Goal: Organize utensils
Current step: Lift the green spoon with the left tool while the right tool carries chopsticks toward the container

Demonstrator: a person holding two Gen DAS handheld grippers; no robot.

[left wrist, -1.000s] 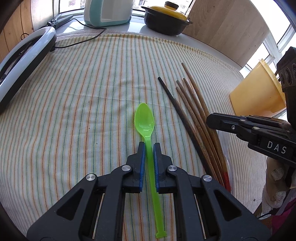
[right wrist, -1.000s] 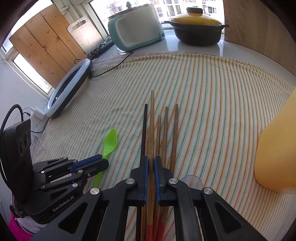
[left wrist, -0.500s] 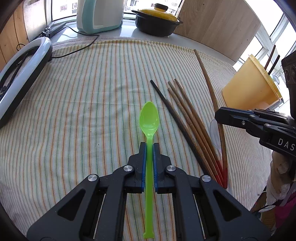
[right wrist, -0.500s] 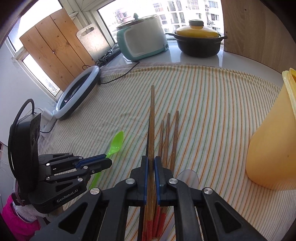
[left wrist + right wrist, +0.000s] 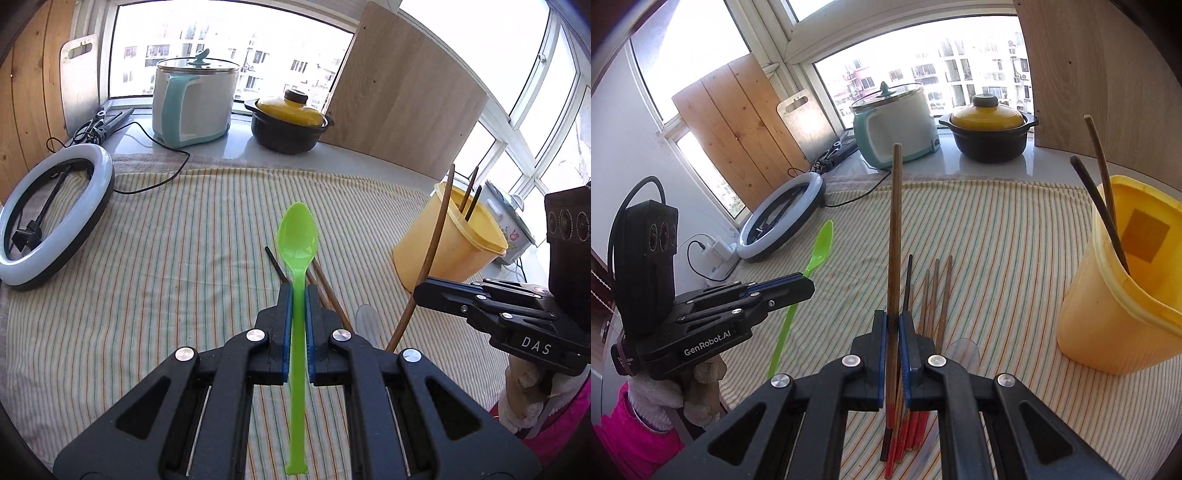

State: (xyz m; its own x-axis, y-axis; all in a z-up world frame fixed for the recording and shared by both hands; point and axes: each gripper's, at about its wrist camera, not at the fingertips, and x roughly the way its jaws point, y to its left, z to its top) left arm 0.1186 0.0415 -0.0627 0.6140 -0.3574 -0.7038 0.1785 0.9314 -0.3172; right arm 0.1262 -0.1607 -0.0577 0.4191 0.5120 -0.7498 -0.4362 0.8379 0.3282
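Observation:
My left gripper (image 5: 296, 293) is shut on a green plastic spoon (image 5: 297, 240), held by its handle above the striped cloth, bowl pointing away. The spoon (image 5: 820, 246) and left gripper (image 5: 809, 286) also show in the right wrist view. My right gripper (image 5: 893, 317) is shut on a long brown wooden chopstick (image 5: 895, 221), lifted off the cloth; the same chopstick (image 5: 432, 251) and right gripper (image 5: 417, 291) appear in the left wrist view. Several chopsticks (image 5: 936, 291) and a clear spoon (image 5: 962, 349) lie on the cloth below. A yellow cup (image 5: 1123, 295) at the right holds two chopsticks.
A ring light (image 5: 55, 214) lies at the left with its cable. A teal-and-white cooker (image 5: 194, 103) and a black pot with a yellow lid (image 5: 290, 123) stand on the sill at the back. A wooden board (image 5: 402, 110) leans behind the yellow cup (image 5: 447, 243).
Both grippers have risen. The green spoon went from lying between the left jaws to being gripped and lifted; the right gripper has raised one chopstick out of the bundle.

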